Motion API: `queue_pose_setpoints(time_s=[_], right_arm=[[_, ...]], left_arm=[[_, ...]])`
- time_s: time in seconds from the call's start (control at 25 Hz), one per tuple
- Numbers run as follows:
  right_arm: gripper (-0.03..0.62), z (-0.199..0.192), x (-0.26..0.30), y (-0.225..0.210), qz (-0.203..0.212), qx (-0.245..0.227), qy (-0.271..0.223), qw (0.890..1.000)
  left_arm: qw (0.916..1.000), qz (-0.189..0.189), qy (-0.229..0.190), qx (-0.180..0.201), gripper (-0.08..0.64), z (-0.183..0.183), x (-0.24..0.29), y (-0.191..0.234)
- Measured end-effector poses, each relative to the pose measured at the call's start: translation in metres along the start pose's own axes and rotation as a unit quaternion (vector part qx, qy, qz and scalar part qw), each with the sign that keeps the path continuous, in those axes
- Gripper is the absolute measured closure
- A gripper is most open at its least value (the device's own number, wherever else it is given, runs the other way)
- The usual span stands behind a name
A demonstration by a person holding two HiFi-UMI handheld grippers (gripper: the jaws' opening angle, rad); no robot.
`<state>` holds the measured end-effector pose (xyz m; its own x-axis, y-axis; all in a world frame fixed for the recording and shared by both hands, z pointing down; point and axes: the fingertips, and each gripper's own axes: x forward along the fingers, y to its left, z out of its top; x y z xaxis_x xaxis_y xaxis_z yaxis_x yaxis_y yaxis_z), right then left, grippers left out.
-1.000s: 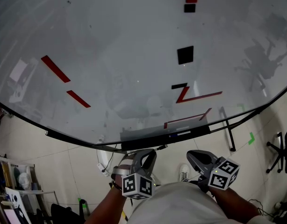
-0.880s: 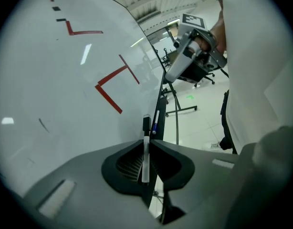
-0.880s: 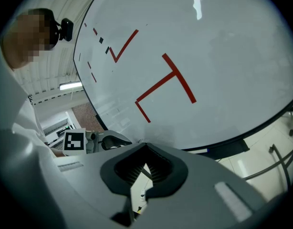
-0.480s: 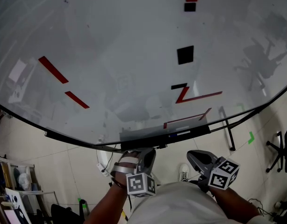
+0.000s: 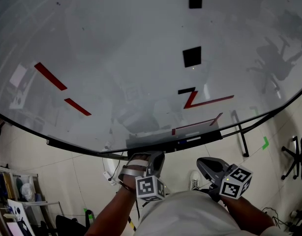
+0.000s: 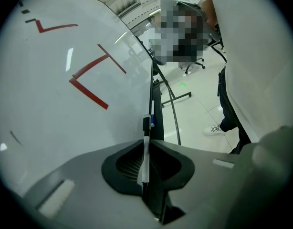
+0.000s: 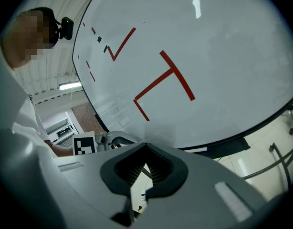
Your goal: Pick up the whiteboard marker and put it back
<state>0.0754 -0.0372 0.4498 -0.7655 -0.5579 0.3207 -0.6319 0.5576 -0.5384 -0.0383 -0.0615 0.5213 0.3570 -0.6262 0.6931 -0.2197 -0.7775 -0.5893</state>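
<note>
1. Left gripper (image 6: 146, 143): jaws closed narrow on a thin white whiteboard marker with a dark cap (image 6: 145, 161).
2. The marker's long axis runs along the jaws, near vertical at lower centre of the left gripper view. Its capped end points forward, away from the camera. Its rear end sits between the ribbed pads.
3. The capped end lines up with the long black tray (image 6: 157, 104) on the lower edge of the large white whiteboard (image 6: 51, 94). I cannot tell whether it touches the tray.
4. Further along the tray lies a second white marker with a blue part (image 6: 151, 116).
5. Head view: the left gripper (image 5: 150, 156) is at bottom centre, tip just under the tray (image 5: 205, 136). The held marker cannot be made out here.
6. Right gripper (image 7: 145, 147): tips together, holding nothing. A wedge of pale floor shows behind the tips.
7. Head view: the right gripper (image 5: 205, 162) is at lower right, below the tray and apart from the left one.
8. Red T-shaped lines (image 7: 170, 75) mark the whiteboard (image 5: 116, 58) just above the tray.
</note>
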Motion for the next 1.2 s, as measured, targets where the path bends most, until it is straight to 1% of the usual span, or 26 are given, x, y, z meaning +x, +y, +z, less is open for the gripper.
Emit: queue_pose_setpoints(time_s=[0.36, 0.76, 1.2], right_arm=[[0.591, -0.001, -0.001, -0.001, -0.002, 0.0, 0.002, 1.0], [0.591, -0.003, 0.0, -0.005, -0.004, 0.004, 0.004, 1.0], [0.591, -0.004, -0.001, -0.007, -0.009, 0.005, 0.001, 1.0]], left_arm=[[0.9997, -0.016, 0.015, 0.007, 0.505, -0.01, 0.021, -0.008], [0.9993, -0.026, 0.026, -0.002, 0.505, -0.021, 0.038, -0.012], [0.9985, -0.036, 0.041, -0.002, 0.503, -0.03, 0.054, -0.016]])
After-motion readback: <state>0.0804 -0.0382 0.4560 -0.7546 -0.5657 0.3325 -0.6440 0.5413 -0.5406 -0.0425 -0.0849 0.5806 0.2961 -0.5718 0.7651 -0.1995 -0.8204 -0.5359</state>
